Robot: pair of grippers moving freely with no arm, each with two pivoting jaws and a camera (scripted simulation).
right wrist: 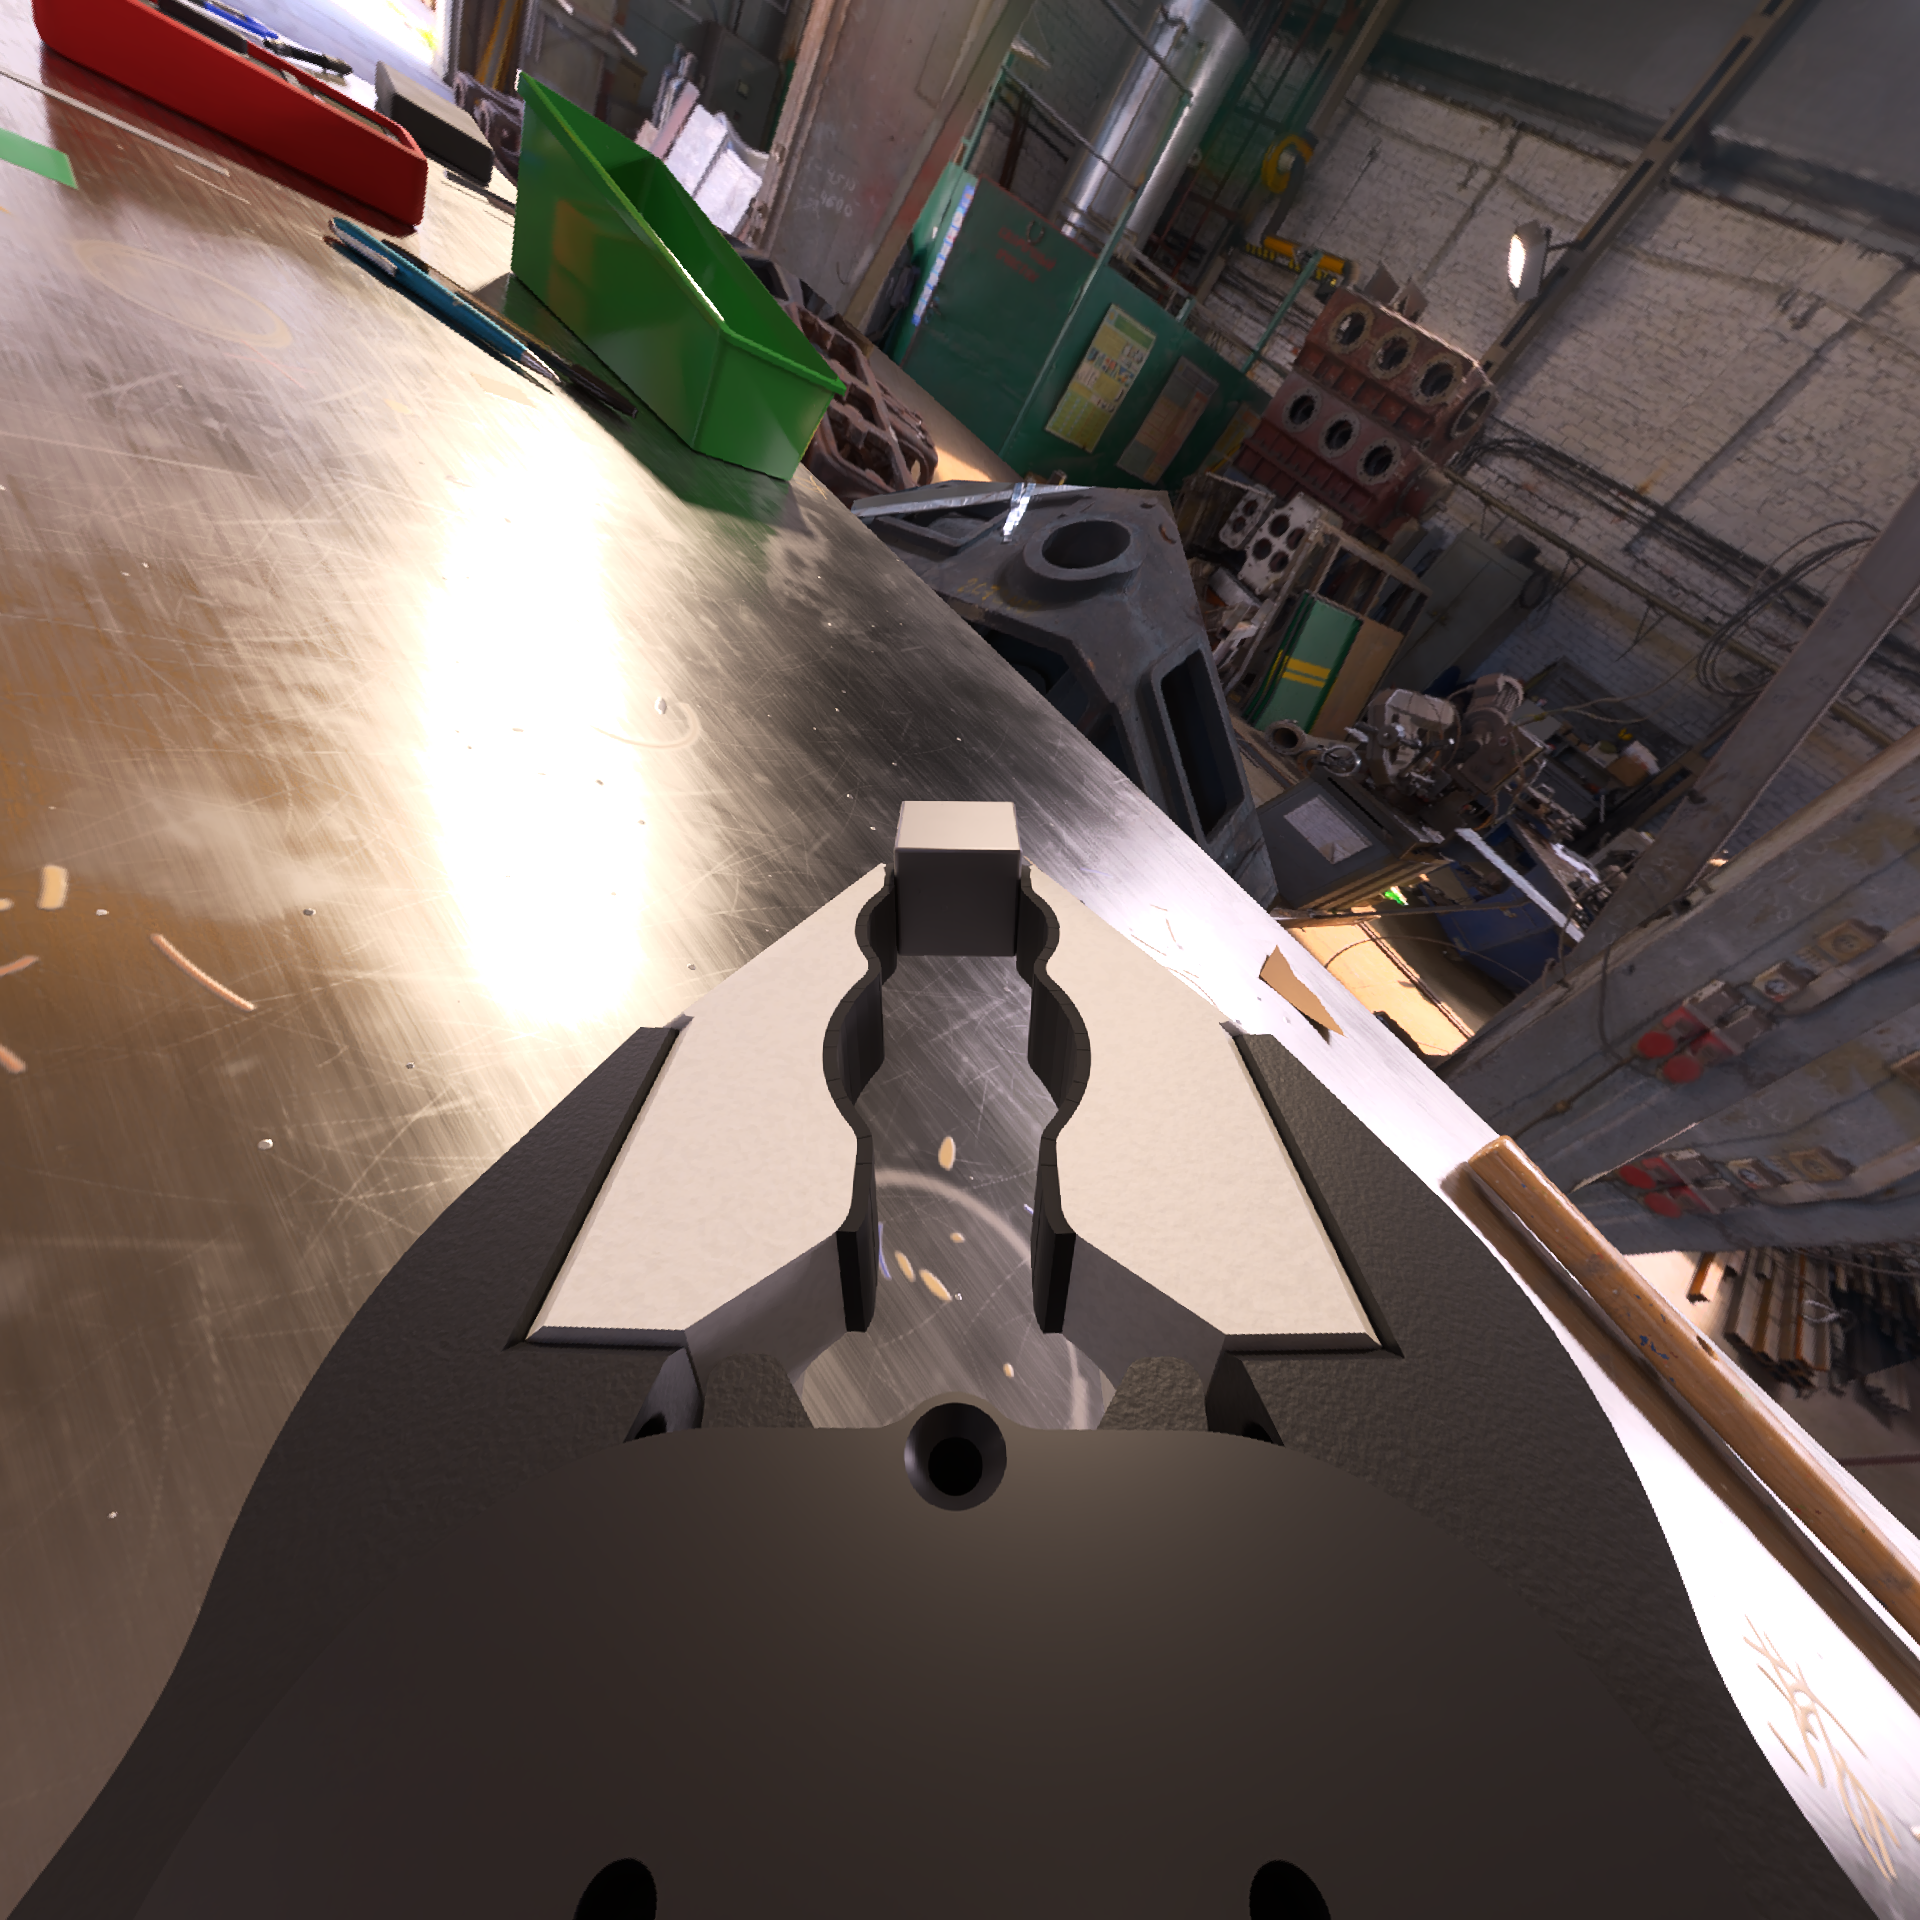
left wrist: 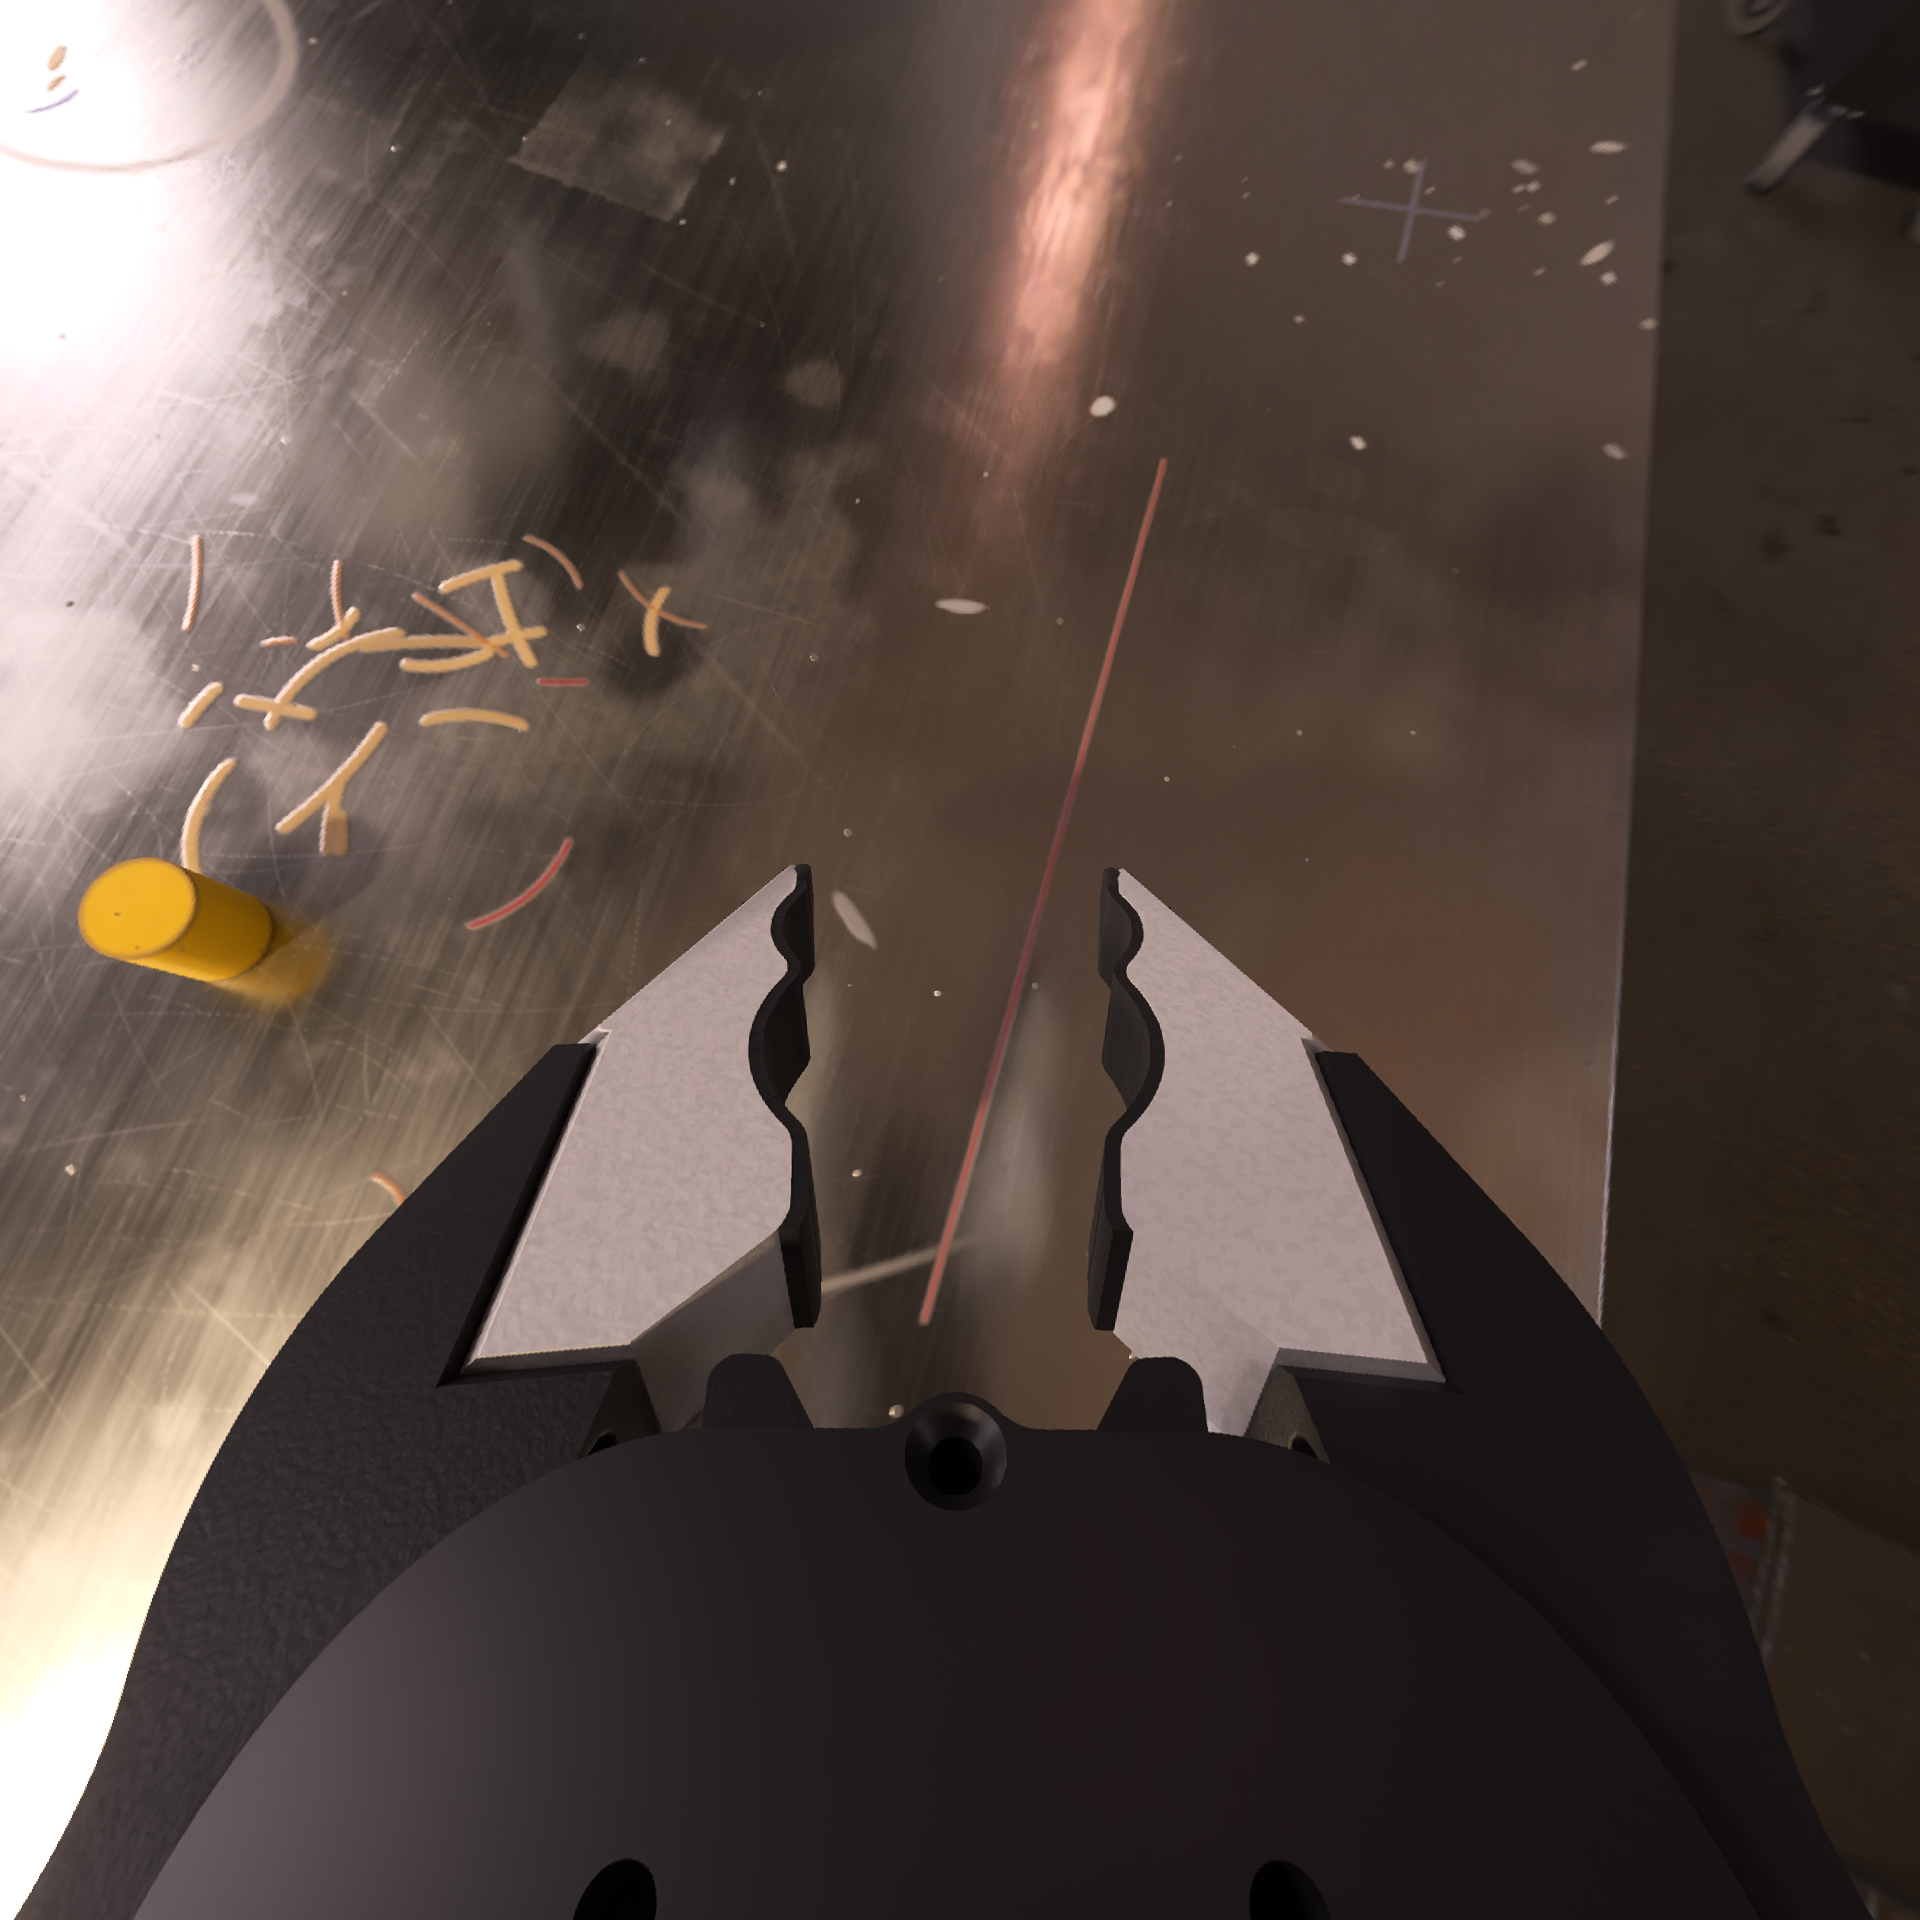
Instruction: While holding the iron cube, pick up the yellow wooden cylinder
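In the left wrist view, the yellow wooden cylinder (left wrist: 177, 922) lies on its side on the scratched metal table (left wrist: 1299, 644), to the left of my left gripper (left wrist: 958, 883) and apart from it. The left gripper is open and empty above the table. In the right wrist view, my right gripper (right wrist: 956, 883) is shut on the grey iron cube (right wrist: 956, 878), held at the fingertips above the table (right wrist: 312, 675) near its right edge.
A green bin (right wrist: 655, 281), a red tray (right wrist: 239, 104) and pens (right wrist: 457, 312) sit at the table's far end. A wooden stick (right wrist: 1683, 1382) lies along the right edge. The table edge (left wrist: 1631, 727) runs to the right of the left gripper. Workshop machinery stands beyond the table.
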